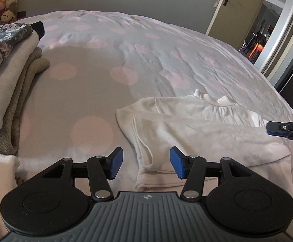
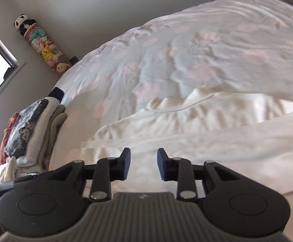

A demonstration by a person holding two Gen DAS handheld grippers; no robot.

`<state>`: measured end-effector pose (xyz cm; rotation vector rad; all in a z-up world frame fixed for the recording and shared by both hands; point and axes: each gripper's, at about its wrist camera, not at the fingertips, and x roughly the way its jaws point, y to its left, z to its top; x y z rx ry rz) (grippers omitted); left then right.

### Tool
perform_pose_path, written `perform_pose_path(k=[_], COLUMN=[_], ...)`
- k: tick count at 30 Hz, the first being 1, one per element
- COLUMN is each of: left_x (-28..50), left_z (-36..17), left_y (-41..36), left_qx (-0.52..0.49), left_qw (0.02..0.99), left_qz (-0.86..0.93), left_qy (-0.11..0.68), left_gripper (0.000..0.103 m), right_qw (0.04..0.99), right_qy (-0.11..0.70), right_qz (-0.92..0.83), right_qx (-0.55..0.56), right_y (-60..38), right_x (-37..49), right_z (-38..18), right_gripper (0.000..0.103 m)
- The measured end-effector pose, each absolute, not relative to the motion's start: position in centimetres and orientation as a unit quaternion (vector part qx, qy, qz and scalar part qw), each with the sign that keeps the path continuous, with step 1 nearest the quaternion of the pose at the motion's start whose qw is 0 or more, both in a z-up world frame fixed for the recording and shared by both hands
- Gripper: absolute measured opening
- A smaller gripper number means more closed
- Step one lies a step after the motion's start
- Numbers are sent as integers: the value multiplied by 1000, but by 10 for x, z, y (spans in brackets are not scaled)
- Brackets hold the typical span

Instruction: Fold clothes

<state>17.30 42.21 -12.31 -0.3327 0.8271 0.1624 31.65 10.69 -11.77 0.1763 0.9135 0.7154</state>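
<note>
Hovering with jaws apart and empty, the left gripper (image 1: 146, 162) sits over the near left corner of a white hoodie (image 1: 197, 125) spread on the dotted bedspread (image 1: 126, 56), long axis running left to right, hood toward the far side. The right gripper (image 2: 143, 164), also spread, hangs above the same garment. Folded clothes (image 1: 7, 70) are stacked at the left.

The white garment (image 2: 207, 137) runs off the right wrist view's right edge, its fabric motion-blurred.

home bedroom | bed with pink-dotted duvet (image 1: 126, 46) | plush toys (image 2: 45, 50) in the corner | open door (image 1: 237, 10) | folded clothes stack (image 1: 3, 70)
</note>
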Motion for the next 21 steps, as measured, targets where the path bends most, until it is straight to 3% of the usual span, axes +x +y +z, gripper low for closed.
perform_pose_path(k=[8, 18, 21], left_x=[202, 249, 257], left_z=[-115, -114, -115], left_y=[383, 322, 306], left_qx=[-100, -45, -36], left_qw=[903, 898, 897], left_qz=[49, 9, 0], left_qy=[415, 438, 441], left_gripper=[49, 49, 49], right_qw=[884, 873, 872], right_qy=[401, 377, 374], right_qz=[238, 270, 277], right_qx=[-29, -152, -151], right_y=[-26, -33, -33], right_x=[321, 322, 323], right_z=[-116, -155, -162], right_gripper=[33, 32, 21])
